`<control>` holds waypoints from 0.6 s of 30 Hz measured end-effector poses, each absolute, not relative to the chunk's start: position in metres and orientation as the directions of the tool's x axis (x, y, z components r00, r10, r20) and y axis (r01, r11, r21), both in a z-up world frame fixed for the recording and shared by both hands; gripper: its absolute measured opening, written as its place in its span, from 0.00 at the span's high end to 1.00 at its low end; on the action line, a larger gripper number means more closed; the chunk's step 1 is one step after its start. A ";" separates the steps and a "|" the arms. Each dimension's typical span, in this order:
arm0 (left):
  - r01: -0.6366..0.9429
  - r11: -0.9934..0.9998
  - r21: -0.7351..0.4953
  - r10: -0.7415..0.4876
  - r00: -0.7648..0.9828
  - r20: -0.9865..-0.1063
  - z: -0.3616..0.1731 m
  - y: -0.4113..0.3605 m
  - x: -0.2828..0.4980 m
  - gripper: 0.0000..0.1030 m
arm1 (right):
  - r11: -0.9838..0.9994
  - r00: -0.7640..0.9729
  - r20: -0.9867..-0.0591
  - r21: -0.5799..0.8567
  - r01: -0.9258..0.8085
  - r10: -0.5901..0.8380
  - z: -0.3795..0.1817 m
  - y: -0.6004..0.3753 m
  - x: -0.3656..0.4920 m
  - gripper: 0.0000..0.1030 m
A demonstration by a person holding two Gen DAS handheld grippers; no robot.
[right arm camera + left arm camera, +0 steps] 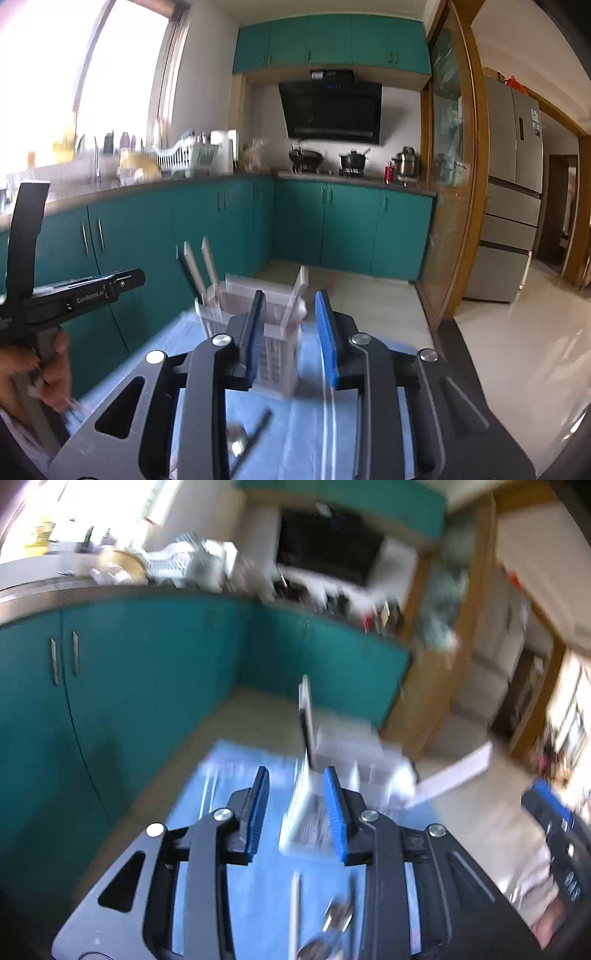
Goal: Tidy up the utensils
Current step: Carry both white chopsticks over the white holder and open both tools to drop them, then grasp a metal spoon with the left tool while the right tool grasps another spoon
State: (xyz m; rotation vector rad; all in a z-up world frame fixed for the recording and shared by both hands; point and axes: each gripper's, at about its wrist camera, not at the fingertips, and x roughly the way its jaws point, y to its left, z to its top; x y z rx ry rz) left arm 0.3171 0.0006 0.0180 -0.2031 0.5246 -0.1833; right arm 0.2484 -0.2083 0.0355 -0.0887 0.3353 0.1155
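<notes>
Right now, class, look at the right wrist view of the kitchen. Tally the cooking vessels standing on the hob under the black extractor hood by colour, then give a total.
Black: 2 (round black wok, small black lidded pot)
Silver: 1 (shiny steel lidded pot)
Total: 3

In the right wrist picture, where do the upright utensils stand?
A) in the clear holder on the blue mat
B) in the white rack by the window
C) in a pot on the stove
A: the utensils stick up out of the clear holder, which stands on the blue mat.
</notes>
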 end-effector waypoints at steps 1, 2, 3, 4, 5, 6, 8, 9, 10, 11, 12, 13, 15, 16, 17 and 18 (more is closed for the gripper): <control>0.171 0.964 -0.205 -0.256 0.811 -0.525 -0.002 -0.005 0.314 0.72 | 0.987 0.922 -0.372 -0.071 -0.142 0.106 0.021 -0.207 0.249 0.72; 0.206 0.962 -0.180 -0.272 0.790 -0.550 -0.014 -0.010 0.313 0.72 | 0.984 0.902 -0.415 -0.072 -0.160 0.116 0.007 -0.206 0.251 0.72; 0.255 0.957 -0.139 -0.287 0.759 -0.585 -0.031 -0.018 0.309 0.72 | 0.980 0.865 -0.484 -0.066 -0.185 0.131 -0.017 -0.205 0.258 0.72; 0.290 0.951 -0.111 -0.294 0.729 -0.618 -0.046 -0.025 0.306 0.72 | 0.980 0.839 -0.529 -0.057 -0.188 0.130 -0.032 -0.205 0.263 0.72; 0.318 0.943 -0.097 -0.303 0.702 -0.644 -0.056 -0.030 0.304 0.72 | 0.981 0.807 -0.576 -0.039 -0.189 0.132 -0.047 -0.206 0.268 0.72; 0.345 0.934 -0.091 -0.315 0.677 -0.665 -0.065 -0.033 0.303 0.72 | 0.981 0.784 -0.605 -0.021 -0.193 0.141 -0.057 -0.207 0.272 0.72; 0.400 0.910 -0.107 -0.356 0.625 -0.695 -0.084 -0.040 0.299 0.72 | 0.971 0.721 -0.659 0.059 -0.234 0.214 -0.081 -0.209 0.278 0.72; 0.412 0.903 -0.117 -0.369 0.609 -0.702 -0.089 -0.041 0.299 0.73 | 0.965 0.701 -0.672 0.084 -0.250 0.240 -0.088 -0.207 0.280 0.72; 0.426 0.895 -0.133 -0.386 0.589 -0.710 -0.094 -0.042 0.299 0.73 | 0.957 0.670 -0.692 0.113 -0.268 0.269 -0.097 -0.207 0.286 0.72; 0.438 0.886 -0.151 -0.403 0.568 -0.717 -0.100 -0.044 0.300 0.74 | 0.952 0.641 -0.714 0.127 -0.279 0.283 -0.106 -0.205 0.292 0.72; 0.446 0.881 -0.161 -0.413 0.555 -0.722 -0.103 -0.047 0.300 0.74 | 0.949 0.616 -0.733 0.133 -0.287 0.289 -0.113 -0.203 0.299 0.72; 0.456 0.874 -0.171 -0.423 0.538 -0.729 -0.108 -0.048 0.300 0.74 | 0.946 0.600 -0.744 0.133 -0.296 0.293 -0.116 -0.200 0.304 0.72; 0.466 0.867 -0.177 -0.432 0.525 -0.734 -0.113 -0.048 0.300 0.74 | 0.936 0.570 -0.761 0.141 -0.321 0.310 -0.124 -0.197 0.313 0.72; 0.469 0.864 -0.181 -0.435 0.518 -0.736 -0.116 -0.050 0.301 0.74 | 0.930 0.554 -0.767 0.149 -0.336 0.324 -0.125 -0.194 0.319 0.72; 0.470 0.862 -0.187 -0.439 0.509 -0.740 -0.119 -0.048 0.301 0.75 | 0.923 0.543 -0.769 0.159 -0.349 0.338 -0.127 -0.193 0.323 0.72; 0.471 0.861 -0.189 -0.440 0.505 -0.743 -0.120 -0.050 0.304 0.75 | 0.915 0.532 -0.769 0.169 -0.366 0.355 -0.127 -0.192 0.326 0.72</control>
